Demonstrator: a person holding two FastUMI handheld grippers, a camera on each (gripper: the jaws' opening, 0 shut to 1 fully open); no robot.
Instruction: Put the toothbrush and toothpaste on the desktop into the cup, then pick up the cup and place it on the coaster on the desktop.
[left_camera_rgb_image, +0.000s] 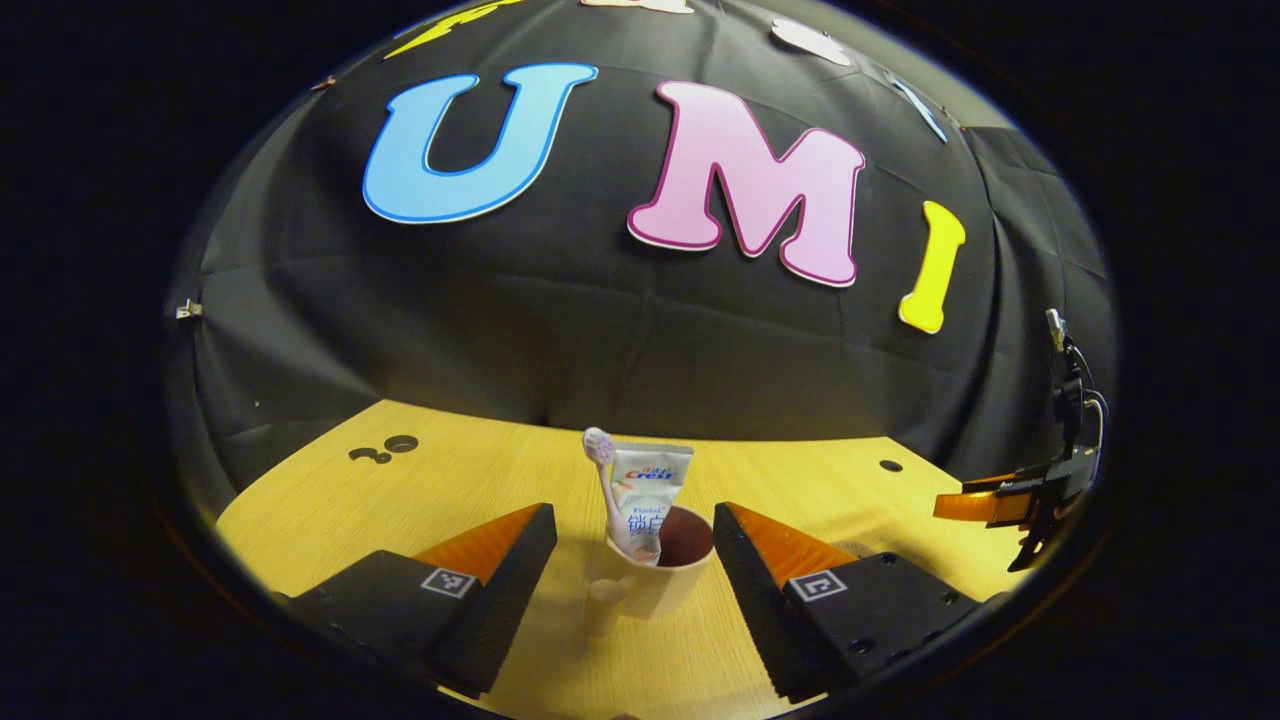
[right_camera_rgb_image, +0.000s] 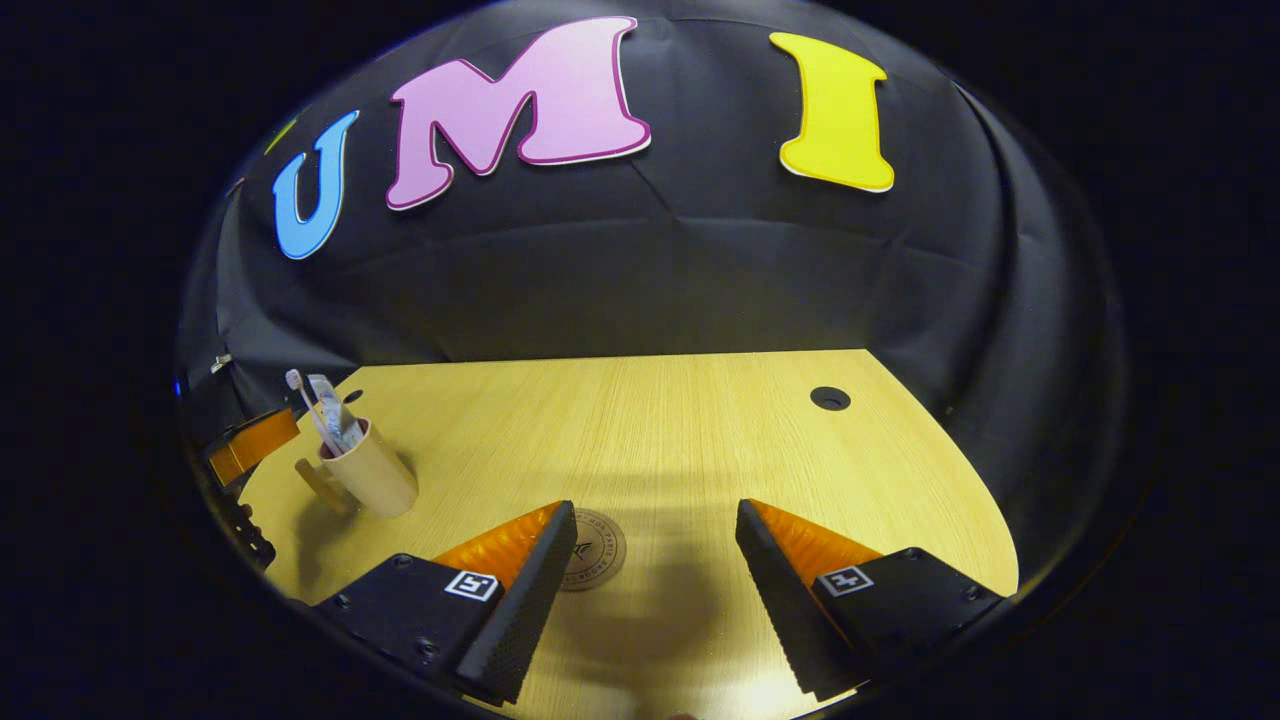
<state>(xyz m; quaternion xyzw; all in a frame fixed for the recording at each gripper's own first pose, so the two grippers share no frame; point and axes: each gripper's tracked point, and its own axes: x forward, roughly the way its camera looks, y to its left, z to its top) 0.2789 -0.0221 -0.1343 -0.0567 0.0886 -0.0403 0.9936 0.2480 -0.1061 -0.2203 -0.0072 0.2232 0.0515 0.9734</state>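
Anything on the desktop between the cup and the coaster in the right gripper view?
No. In the right gripper view, only bare desktop lies between the cup, already holding toothbrush and toothpaste, and the coaster.

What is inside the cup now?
The cup holds a toothbrush and a toothpaste tube, both standing up above its rim. Their lower ends and the cup's bottom are hidden by its wall.

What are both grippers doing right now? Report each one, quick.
Left gripper: jaws open either side of the cup, not gripping it.
Right gripper: jaws open, holding nothing, above the coaster.
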